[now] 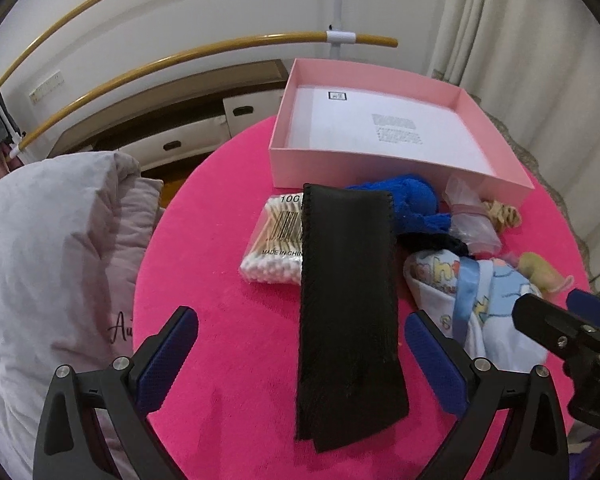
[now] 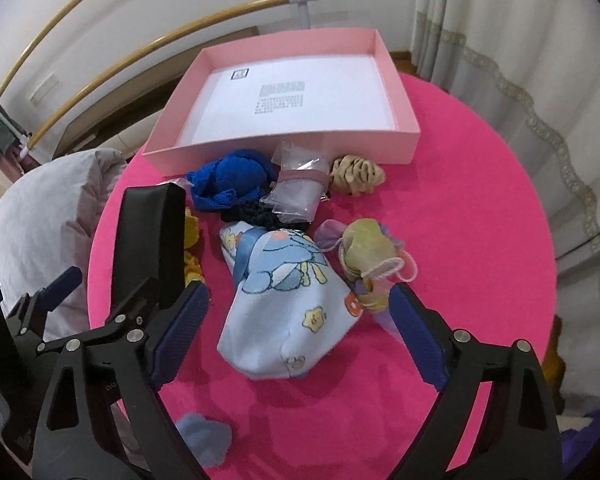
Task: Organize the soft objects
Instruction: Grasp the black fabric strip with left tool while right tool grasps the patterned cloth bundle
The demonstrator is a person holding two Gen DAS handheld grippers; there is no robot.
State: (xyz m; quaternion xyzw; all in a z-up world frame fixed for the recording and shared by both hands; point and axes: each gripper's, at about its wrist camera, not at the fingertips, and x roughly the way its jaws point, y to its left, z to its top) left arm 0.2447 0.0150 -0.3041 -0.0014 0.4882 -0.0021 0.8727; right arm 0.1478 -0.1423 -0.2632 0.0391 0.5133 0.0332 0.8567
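A long black folded pouch (image 1: 348, 300) lies on the round pink table (image 1: 220, 300), and my left gripper (image 1: 302, 336) stands open astride its near half, pads apart from it. A light blue cartoon-print pouch (image 2: 284, 304) lies between the fingers of my right gripper (image 2: 300, 300), which is open and not pressing on it. Behind both sits an open pink box (image 2: 280, 148) with only a white printed sheet inside. In front of the box lie a blue knit cloth (image 2: 232, 180), a clear plastic bag (image 2: 300, 192), a beige scrunchie (image 2: 356, 176) and a yellow-green drawstring pouch (image 2: 368, 252).
A bag of cotton swabs (image 1: 272, 240) lies left of the black pouch. A white pillow (image 1: 40, 240) presses against the table's left edge. A pale blue fluffy piece (image 2: 206, 440) lies near the front edge. Curtains hang at the right, and wooden rails curve behind.
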